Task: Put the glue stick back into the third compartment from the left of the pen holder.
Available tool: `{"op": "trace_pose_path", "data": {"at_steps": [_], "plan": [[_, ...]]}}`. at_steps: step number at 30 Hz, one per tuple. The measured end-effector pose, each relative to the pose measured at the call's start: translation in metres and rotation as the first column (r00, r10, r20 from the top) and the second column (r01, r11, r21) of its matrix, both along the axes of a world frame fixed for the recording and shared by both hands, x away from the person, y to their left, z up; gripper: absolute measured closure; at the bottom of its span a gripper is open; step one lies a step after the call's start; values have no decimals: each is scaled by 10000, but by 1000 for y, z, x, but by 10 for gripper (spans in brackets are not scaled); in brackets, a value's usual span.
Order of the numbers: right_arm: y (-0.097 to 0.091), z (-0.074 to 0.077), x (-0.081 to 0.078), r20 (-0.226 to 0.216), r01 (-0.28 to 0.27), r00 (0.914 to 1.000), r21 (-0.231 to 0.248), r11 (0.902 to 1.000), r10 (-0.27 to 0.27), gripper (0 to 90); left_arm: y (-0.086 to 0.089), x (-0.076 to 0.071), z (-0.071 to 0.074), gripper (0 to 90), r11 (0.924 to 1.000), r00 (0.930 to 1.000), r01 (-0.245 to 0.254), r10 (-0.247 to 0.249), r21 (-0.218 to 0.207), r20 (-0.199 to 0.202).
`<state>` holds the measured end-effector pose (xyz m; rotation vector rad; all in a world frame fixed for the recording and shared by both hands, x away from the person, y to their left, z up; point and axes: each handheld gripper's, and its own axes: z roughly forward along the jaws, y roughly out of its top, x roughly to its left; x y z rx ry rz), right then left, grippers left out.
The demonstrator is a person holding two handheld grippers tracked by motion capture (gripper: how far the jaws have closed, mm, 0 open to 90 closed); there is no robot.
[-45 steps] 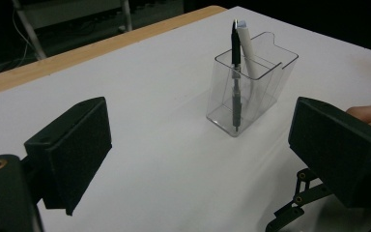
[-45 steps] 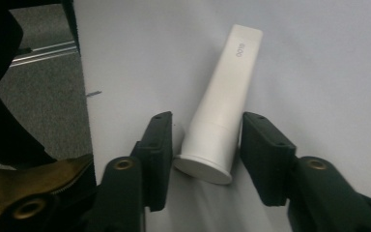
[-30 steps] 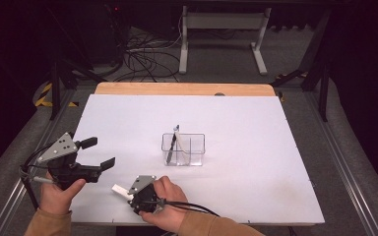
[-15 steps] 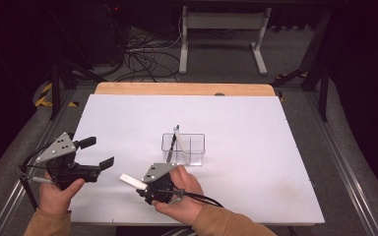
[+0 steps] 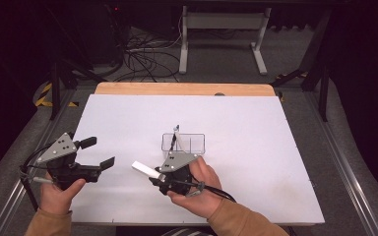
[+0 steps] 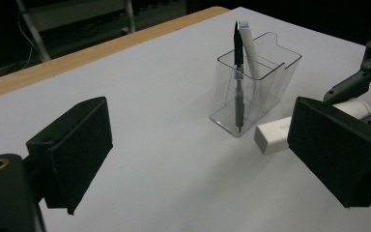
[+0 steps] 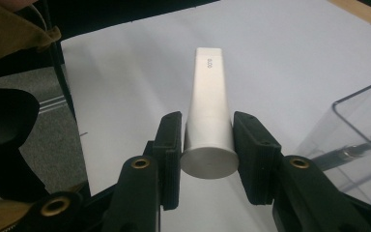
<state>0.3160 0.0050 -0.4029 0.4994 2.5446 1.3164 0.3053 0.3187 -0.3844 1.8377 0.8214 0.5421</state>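
Note:
A clear plastic holder (image 5: 189, 142) stands mid-table with a black pen (image 6: 238, 82) and a white pen (image 6: 250, 48) upright in it. My right gripper (image 5: 161, 178) is just in front of the holder, shut on the round end of a white tube (image 7: 207, 106). The tube (image 5: 145, 170) sticks out to the left, its flat end toward my left gripper. My left gripper (image 5: 98, 152) is at the table's front left, open, with nothing between its jaws. In the left gripper view, the holder (image 6: 261, 92) and the tube (image 6: 273, 135) lie beyond the jaws.
The white table top (image 5: 256, 128) has a wooden strip (image 5: 182, 89) along its far edge. Cables and a metal stand's legs (image 5: 221, 44) are on the floor beyond. The holder's wall (image 7: 362, 140) is close on the right in the right gripper view.
My right gripper, holding the white tube, has moved right and forward, closer to the clear holder. The left gripper has stayed nearly still and open.

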Motion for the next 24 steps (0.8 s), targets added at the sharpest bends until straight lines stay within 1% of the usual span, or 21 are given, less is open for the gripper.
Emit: {"op": "trace_pose_path", "data": {"at_steps": [2, 8, 10, 15, 21, 24], "plan": [[-5, 4, 1, -2, -12, 10000, -121, 9999, 12, 653, 1, 0, 0, 93, 10000, 10000, 10, -10, 31, 32], [-22, 18, 5, 103, 319, 9994, 55, 9995, -319, 653, 2, 0, 0, 93, 10000, 10000, 6, -6, -18, 17], [-26, 21, 6, 144, 388, 9991, 74, 9992, -389, 653, 1, 0, 0, 93, 10000, 10000, 27, -27, -21, 26], [-35, 26, 9, 89, 298, 9995, 15, 9996, -298, 652, 1, 1, 0, 94, 10000, 10000, 36, -36, -21, 12], [-50, 34, 12, 208, 629, 9978, 212, 9978, -633, 653, 1, 1, -1, 94, 10000, 10000, 22, -22, -16, -26], [-53, 36, 13, 248, 726, 9970, 289, 9969, -733, 652, 0, 1, 0, 94, 10000, 10000, 29, -29, -1, -10]]}}
